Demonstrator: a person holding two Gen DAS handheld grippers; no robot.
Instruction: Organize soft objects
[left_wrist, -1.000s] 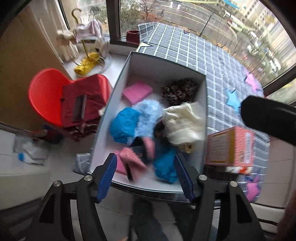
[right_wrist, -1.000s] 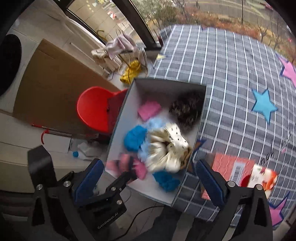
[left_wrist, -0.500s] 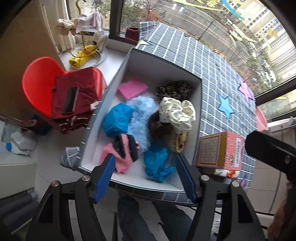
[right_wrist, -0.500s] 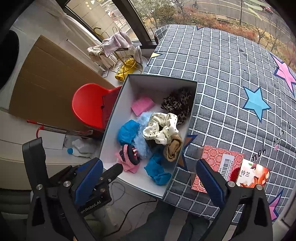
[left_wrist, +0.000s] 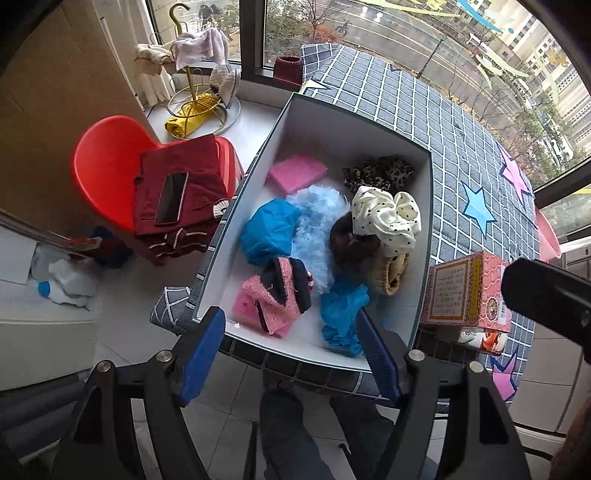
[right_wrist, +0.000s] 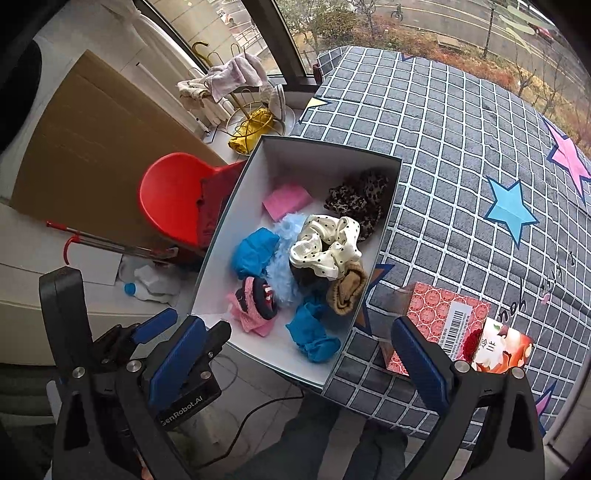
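Cream polka-dot fabric scrunchie (left_wrist: 386, 218) tops soft items inside a white rectangular cardboard box (left_wrist: 354, 136) at twelve o'clock from both grippers. Left gripper (left_wrist: 288, 354), jaws just widening, and right gripper (right_wrist: 295, 358) hang spread, empty.

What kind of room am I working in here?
Probably a home, beside a big window: a table in a checked star tablecloth, a red chair piled with clothes, and a box of soft items.
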